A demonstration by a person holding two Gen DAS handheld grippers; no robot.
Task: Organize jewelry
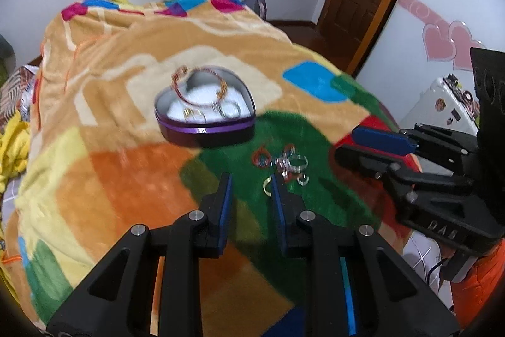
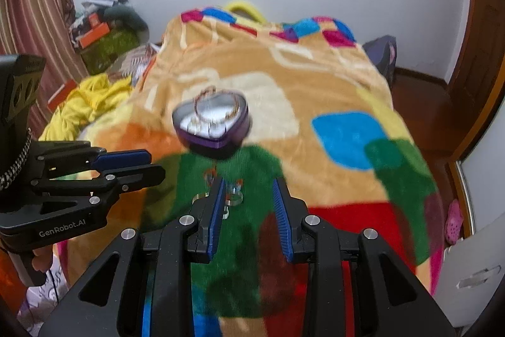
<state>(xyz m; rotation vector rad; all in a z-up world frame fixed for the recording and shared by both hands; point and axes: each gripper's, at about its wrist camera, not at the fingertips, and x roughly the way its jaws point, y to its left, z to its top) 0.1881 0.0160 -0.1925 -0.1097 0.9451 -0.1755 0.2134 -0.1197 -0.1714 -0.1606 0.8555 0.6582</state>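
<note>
- bedroom walls and a brown door are being shown behind a bed in the left wrist view, with a patchwork fleece blanket (image 1: 126,122) spread over it.
- a heart-shaped tin (image 1: 205,112) is being seen lying open on the blanket, with a beaded bracelet (image 1: 202,87) draped over its rim and a few rings on the white lining.
- a small pile of loose jewelry (image 1: 281,163) is being seen on the green patch, just in front of the tin.
- the left gripper (image 1: 251,182) is being held over the green patch with its jaws parted and nothing between them; one thin ring (image 1: 267,186) is lying just beside its right finger.
- the right gripper (image 1: 372,144) is being seen side-on at the right edge, empty, its jaws only slightly apart.
- in the right wrist view, blurred by motion, the tin (image 2: 211,122) is being seen ahead and the loose pieces (image 2: 232,193) near the left finger of the right gripper (image 2: 249,185), whose jaws are gaping on nothing.
- the left gripper (image 2: 148,163) is being seen at the left, nothing gripped.
- the rings are being judged light, stiff and slippery, likely to sink into the soft pile; each is best taken across its band, one at a time.
- the bracelet is being judged limp, best pinched on its beaded run.
</note>
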